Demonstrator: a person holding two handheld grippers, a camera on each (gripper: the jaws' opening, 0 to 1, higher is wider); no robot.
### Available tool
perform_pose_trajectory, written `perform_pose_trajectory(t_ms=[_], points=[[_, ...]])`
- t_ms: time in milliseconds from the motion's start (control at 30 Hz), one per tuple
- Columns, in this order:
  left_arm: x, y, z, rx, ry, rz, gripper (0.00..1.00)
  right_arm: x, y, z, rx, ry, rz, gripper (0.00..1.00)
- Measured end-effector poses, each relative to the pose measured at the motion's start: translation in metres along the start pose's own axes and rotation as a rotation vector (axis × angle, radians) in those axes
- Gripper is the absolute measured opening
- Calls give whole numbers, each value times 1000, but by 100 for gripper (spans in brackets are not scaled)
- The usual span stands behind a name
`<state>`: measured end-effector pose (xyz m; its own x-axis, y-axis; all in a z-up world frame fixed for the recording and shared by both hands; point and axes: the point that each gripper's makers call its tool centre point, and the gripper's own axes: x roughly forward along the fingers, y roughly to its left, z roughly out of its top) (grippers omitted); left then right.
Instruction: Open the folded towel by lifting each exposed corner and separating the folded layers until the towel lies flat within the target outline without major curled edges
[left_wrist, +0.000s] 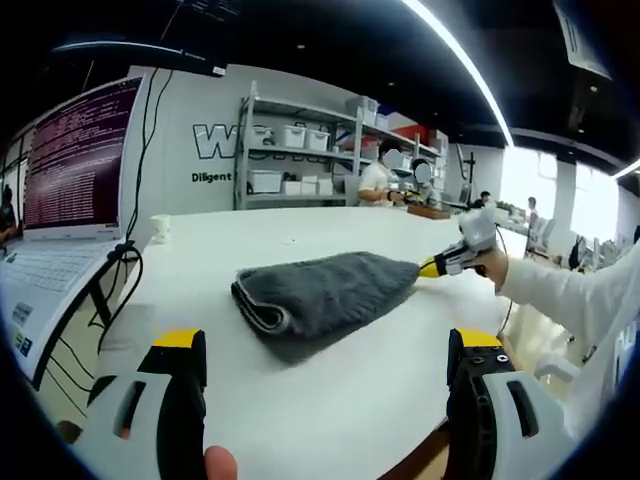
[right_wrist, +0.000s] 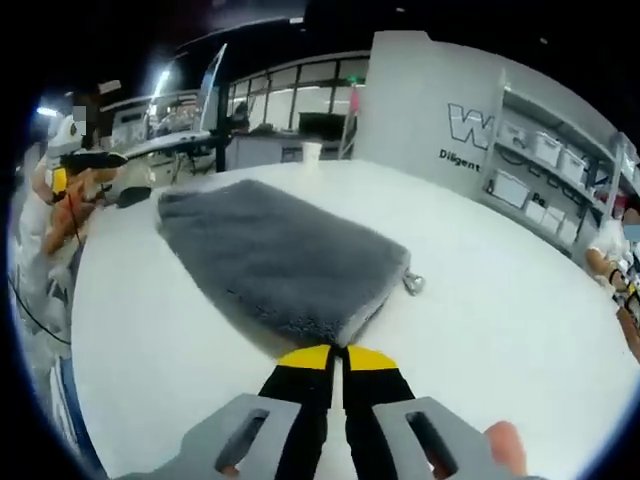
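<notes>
Left gripper view: the folded grey towel (left_wrist: 325, 298) lies mid-worktop (left_wrist: 330, 400), its long axis running from the near-left, where a light-edged fold faces this camera, away to the right. The left gripper (left_wrist: 325, 365) is held over the near edge of the worktop with its yellow-tipped jaws spread wide, nothing between them, well short of the towel. At the towel's far right end the right gripper (left_wrist: 432, 267) meets the cloth, held by a hand (left_wrist: 490, 262) in a white sleeve. A laptop (left_wrist: 70, 190) stands open at the left edge and a small white cup (left_wrist: 160, 228) sits near the far left edge.

In the right gripper view the towel (right_wrist: 275, 255) stretches away from the camera toward the upper left, its narrow end nearest. The right gripper (right_wrist: 337, 357) has its jaws pressed together at that near edge; whether cloth is pinched between them cannot be told. A small tag (right_wrist: 412, 283) pokes from the towel's right corner.
</notes>
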<state>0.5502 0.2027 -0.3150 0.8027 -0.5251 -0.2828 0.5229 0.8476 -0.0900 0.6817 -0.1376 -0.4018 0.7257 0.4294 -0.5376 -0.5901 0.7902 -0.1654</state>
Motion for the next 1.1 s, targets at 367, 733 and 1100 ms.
perform_pose_trajectory(t_ms=[367,733,1100], points=[[-1,-1,1,3,1,-11,100,16,-37,7,-14,63,-76,0],[-3,-4,1,0,-3,-28,100,33,-77,24,-175,135,-182,0],[-8,2,4,-12,-17,-26,100,63,-98,43,-289,233,-261,0]])
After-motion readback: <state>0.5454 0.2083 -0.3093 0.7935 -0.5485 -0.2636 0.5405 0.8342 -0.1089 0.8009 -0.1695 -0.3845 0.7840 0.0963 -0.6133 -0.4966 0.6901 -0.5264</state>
